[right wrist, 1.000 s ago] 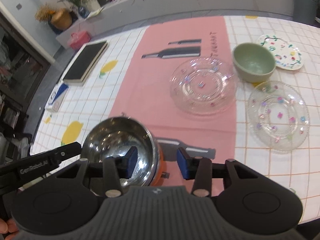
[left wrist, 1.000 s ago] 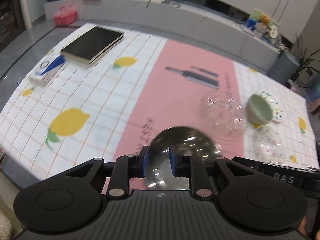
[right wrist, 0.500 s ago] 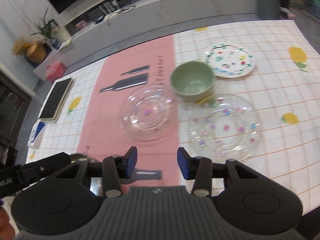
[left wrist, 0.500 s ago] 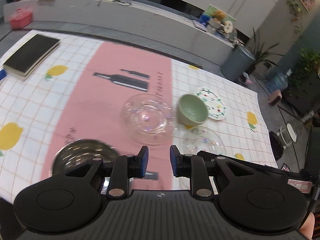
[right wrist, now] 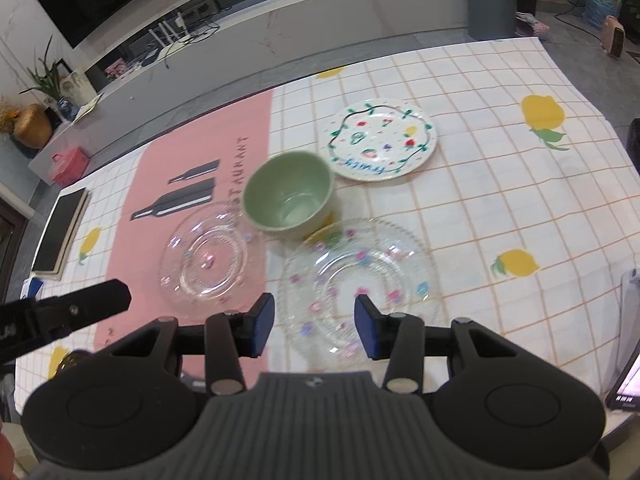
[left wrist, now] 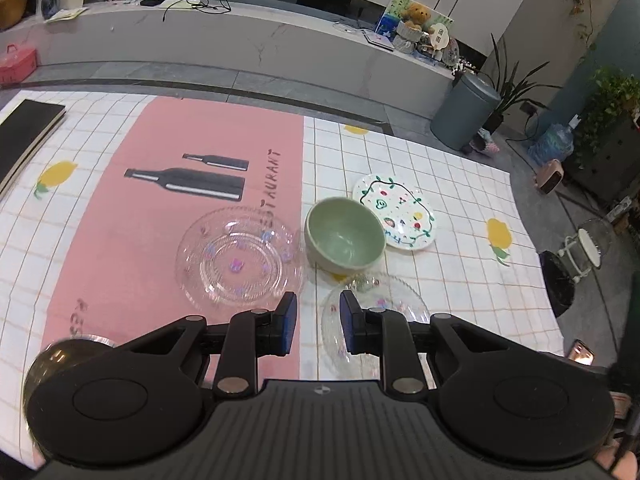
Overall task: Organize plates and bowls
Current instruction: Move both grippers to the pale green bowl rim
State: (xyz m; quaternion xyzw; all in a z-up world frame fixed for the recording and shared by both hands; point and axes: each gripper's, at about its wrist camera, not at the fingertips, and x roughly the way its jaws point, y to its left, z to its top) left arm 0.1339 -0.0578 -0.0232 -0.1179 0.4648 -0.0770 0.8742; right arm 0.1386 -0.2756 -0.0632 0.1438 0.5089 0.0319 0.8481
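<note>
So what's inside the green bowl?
Nothing that shows: the green bowl looks empty down to its shiny bottom. Its near wall hides a bit of the inside.

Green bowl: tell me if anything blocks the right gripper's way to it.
Nothing stands upright in between. The right gripper, jaws open and empty, hangs over the near glass plate; the green bowl sits just past that plate's far rim.

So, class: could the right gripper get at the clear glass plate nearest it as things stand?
Probably yes. The right gripper is open and empty, the glass plate lies flat right ahead, nothing on it; the green bowl sits behind.
</note>
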